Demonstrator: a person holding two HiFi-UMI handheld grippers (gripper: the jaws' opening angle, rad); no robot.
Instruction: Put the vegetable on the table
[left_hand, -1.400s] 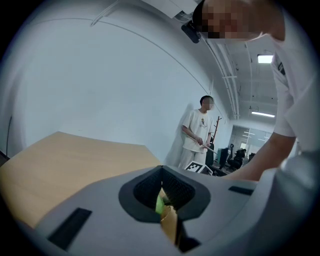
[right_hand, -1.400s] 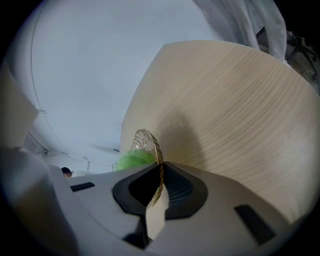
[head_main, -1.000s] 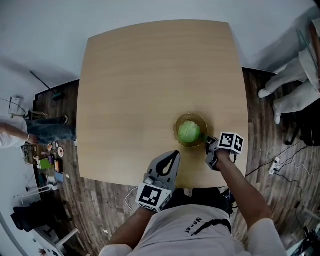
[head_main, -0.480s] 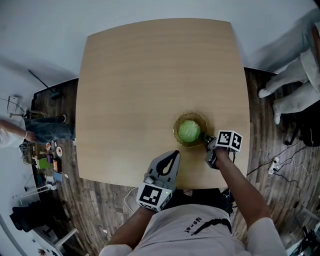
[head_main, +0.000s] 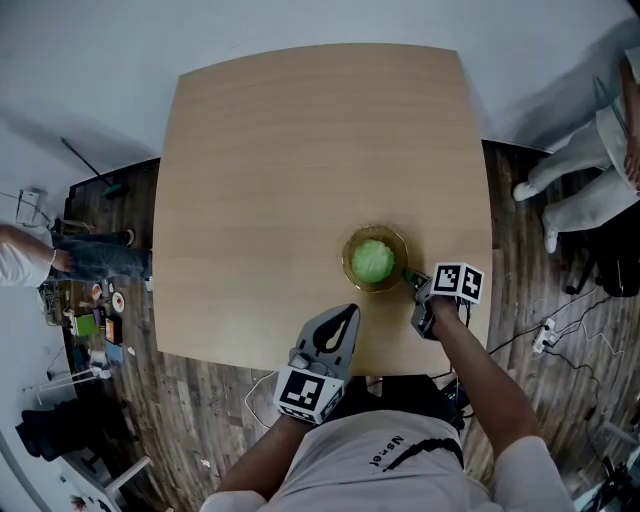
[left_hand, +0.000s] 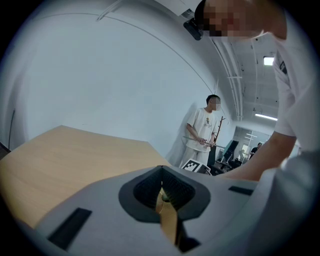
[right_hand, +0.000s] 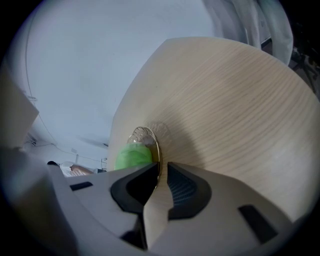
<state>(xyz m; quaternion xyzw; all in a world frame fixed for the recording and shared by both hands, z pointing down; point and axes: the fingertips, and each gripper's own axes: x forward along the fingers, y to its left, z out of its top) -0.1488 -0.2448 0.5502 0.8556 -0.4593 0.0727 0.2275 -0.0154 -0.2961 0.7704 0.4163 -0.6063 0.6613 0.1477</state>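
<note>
A round green cabbage (head_main: 374, 261) sits in a clear, gold-tinted bowl (head_main: 350, 248) on the light wooden table (head_main: 300, 150), near its front right part. My right gripper (head_main: 409, 276) reaches the bowl's near right rim and is shut on it. In the right gripper view the thin rim (right_hand: 151, 137) runs between the two pads of the right gripper (right_hand: 161, 167), with the cabbage (right_hand: 132, 156) just left of them. My left gripper (head_main: 343, 316) hovers over the table's front edge, left of the bowl, shut on nothing. The left gripper (left_hand: 161, 184) points across the bare table (left_hand: 60, 155).
A person in white (head_main: 590, 170) stands off the table's right side, also seen as a standing person (left_hand: 202, 132) in the left gripper view. Another person (head_main: 25, 265) and floor clutter (head_main: 95, 320) are at the left. Cables (head_main: 550, 335) lie on the floor at the right.
Bowl, cabbage and both grippers keep their places; only the head view has shifted slightly.
</note>
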